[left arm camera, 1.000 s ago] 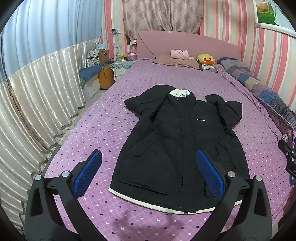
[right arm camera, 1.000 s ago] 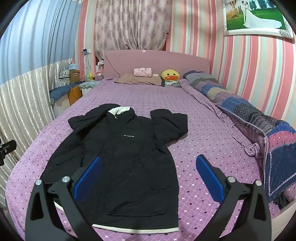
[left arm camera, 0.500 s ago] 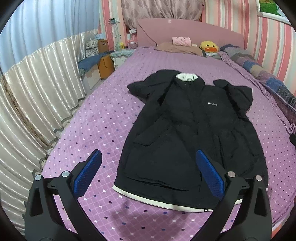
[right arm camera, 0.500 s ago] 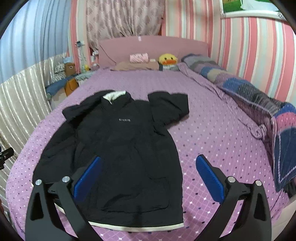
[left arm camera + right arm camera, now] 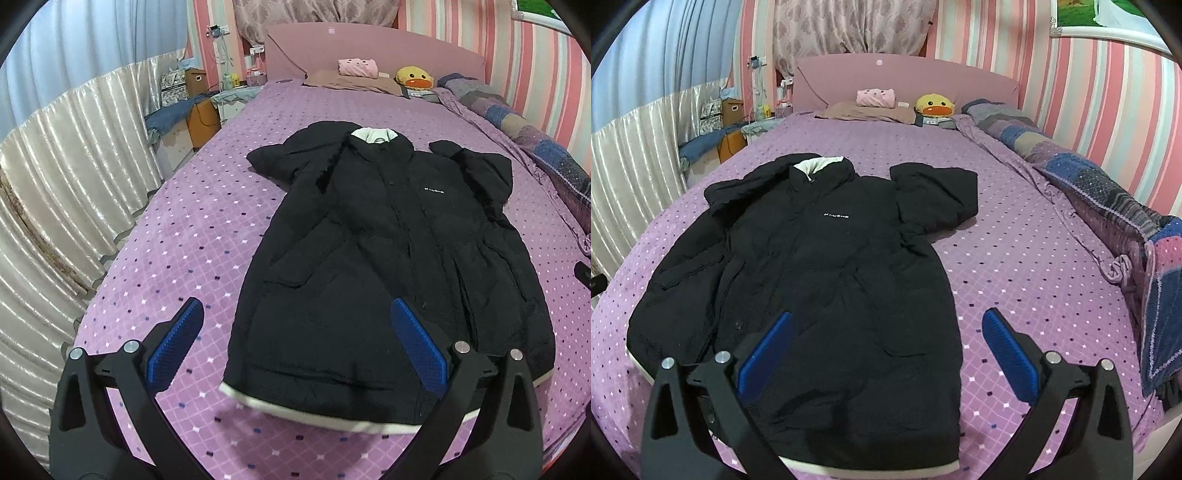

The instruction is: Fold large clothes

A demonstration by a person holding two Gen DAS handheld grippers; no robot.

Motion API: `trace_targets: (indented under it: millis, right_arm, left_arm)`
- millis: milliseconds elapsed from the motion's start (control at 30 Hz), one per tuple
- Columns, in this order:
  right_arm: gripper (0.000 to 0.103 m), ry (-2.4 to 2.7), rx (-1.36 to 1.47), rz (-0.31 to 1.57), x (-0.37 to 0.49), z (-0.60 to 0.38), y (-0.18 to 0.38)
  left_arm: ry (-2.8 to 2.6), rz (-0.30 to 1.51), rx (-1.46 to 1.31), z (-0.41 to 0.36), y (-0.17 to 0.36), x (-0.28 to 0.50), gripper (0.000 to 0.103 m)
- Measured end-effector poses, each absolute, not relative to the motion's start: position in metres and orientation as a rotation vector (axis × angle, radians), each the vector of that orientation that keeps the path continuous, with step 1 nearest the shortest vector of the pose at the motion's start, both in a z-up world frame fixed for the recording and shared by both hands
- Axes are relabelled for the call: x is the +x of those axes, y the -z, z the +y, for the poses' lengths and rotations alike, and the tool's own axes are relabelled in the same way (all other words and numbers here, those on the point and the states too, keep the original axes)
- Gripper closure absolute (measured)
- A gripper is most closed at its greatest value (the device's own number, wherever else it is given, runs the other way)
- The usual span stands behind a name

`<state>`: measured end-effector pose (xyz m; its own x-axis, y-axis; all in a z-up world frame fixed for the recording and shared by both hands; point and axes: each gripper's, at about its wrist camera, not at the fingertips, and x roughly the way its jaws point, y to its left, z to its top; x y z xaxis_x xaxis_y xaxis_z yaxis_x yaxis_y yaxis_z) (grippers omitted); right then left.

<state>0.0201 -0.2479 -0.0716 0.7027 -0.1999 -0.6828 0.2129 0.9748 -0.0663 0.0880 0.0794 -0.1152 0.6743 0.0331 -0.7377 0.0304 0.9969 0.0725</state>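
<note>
A black coat (image 5: 388, 258) lies spread flat, front up, on a purple dotted bedspread (image 5: 192, 236), collar toward the far headboard (image 5: 373, 48) and white-edged hem nearest the camera. Its sleeves are bent in beside the shoulders. The left gripper (image 5: 295, 339) hangs above the hem with its blue pads (image 5: 173, 343) wide apart, holding nothing. A pink pillow (image 5: 357, 68) and a yellow duck toy (image 5: 413, 78) sit at the far end. A patchwork quilt (image 5: 535, 147) runs along the right; pale curtains (image 5: 74, 155) hang at the left.

Black coat (image 5: 391, 258), whitish hem; purple dotted bedspread (image 5: 192, 236); blue pads (image 5: 764, 354)
</note>
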Motion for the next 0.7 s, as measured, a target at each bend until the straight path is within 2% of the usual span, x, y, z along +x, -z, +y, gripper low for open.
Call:
trace_targets:
  millis: [333,700]
  right_arm:
    - [0.002,0.18,0.051,0.76,0.086,-0.259,0.075]
    - [0.002,0.12,0.082,0.74,0.217,-0.282,0.061]
  left_arm:
    - [0.0,0.854,0.067,0.066,0.118,0.154,0.003]
    - [-0.004,0.789,0.131,0.029,0.102,0.286,0.003]
